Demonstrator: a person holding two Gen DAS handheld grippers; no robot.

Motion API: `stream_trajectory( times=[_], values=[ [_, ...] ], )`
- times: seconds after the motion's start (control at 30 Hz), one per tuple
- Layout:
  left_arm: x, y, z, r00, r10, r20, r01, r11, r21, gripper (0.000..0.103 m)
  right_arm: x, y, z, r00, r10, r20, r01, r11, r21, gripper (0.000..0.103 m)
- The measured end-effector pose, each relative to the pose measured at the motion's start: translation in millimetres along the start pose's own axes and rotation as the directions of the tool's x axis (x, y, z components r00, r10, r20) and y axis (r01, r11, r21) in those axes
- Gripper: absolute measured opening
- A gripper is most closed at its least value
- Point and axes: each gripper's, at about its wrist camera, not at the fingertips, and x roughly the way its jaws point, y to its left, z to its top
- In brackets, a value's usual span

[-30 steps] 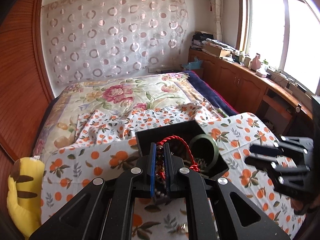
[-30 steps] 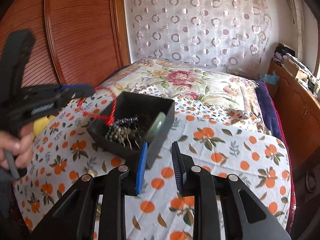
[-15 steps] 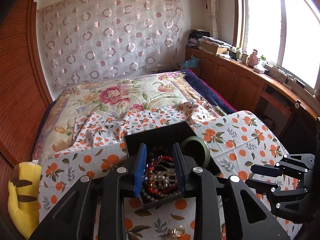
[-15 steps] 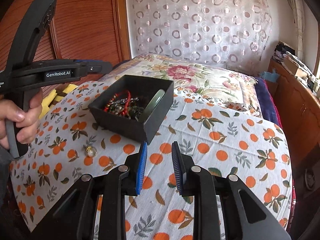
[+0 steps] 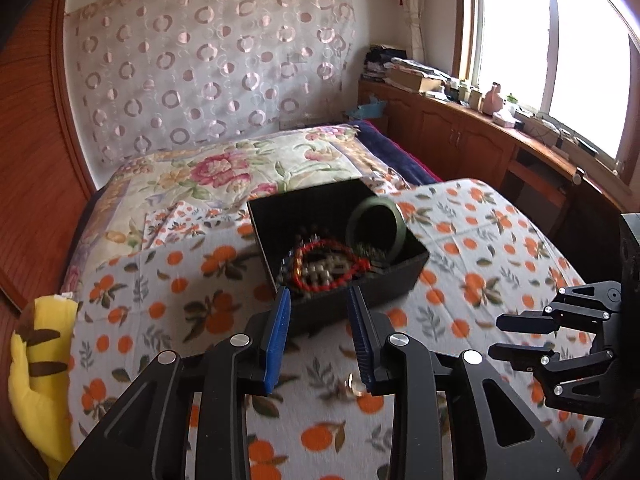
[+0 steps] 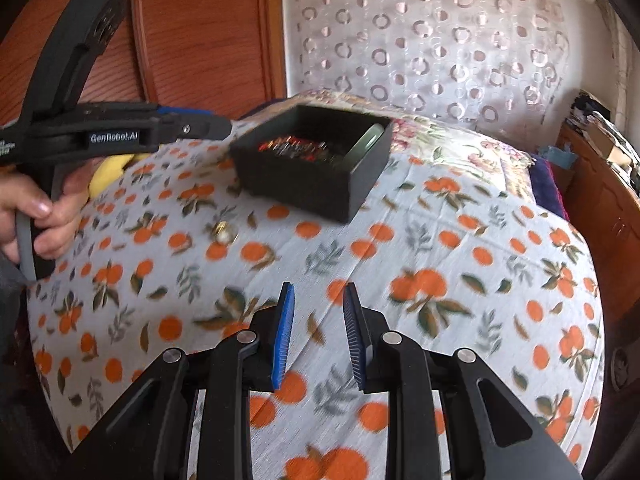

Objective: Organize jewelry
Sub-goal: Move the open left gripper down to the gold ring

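Observation:
A black open box (image 5: pixel 400 284) sits on the orange-print cloth (image 5: pixel 180 312). Inside it lie a red cord bracelet (image 5: pixel 320 247), bead strands and a green bangle (image 5: pixel 376 203) leaning on the right wall. My left gripper (image 5: pixel 318 300) hovers just before the box's near wall, open, with nothing between its blue pads. A small gold pearl piece (image 5: pixel 356 384) lies on the cloth below it. In the right wrist view the box (image 6: pixel 304 188) is further off. My right gripper (image 6: pixel 319 292) stands open and empty over bare cloth. The pearl piece (image 6: pixel 224 234) lies left of centre.
A hand (image 6: pixel 36 216) holds the left gripper (image 6: pixel 216 126) at the left edge. The right gripper (image 5: pixel 498 336) shows at right. A yellow plush toy (image 5: pixel 32 360) lies at the cloth's left edge. Floral quilt (image 5: pixel 224 168) behind, wooden cabinets (image 5: pixel 460 140) along the right.
The left gripper opened and the red cord bracelet it held now lies in the box. Both grippers have drawn back from the box and come down closer to the cloth.

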Motion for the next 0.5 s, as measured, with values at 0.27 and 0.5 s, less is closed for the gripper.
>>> stream_trajectory(
  times=[0.27, 0.5],
  values=[
    [5.9, -0.8, -28.0, 0.999, -0.011, -0.052, 0.011, 1.000, 0.005, 0.036, 5.1, 17.3, -15.5, 0.998, 0.044, -0.037, -0.045, 0.999, -0.021, 0.034],
    [22.5, -8.4, -50.7, 0.993, -0.023, -0.117, 0.025, 0.999, 0.020, 0.036, 12.3, 27.9, -23.2, 0.997, 0.020, -0.080, -0.025, 0.997, -0.071, 0.034]
  ],
)
